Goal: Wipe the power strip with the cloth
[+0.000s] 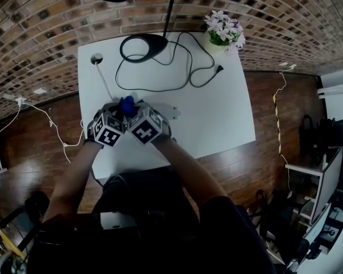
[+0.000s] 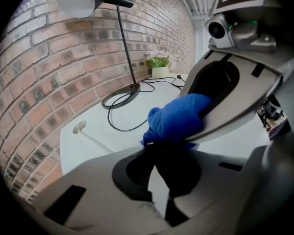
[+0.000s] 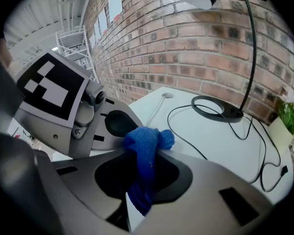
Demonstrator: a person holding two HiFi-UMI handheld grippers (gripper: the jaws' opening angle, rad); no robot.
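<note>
The right gripper (image 3: 137, 180) is clamped on a bunched blue cloth (image 3: 144, 146). The left gripper (image 2: 157, 180) sits just beside it with its jaws pressed together. Both hang over the near part of the white table (image 1: 217, 113), where the white power strip (image 1: 170, 113) lies mostly hidden beneath them, 1 end showing at their right.
</note>
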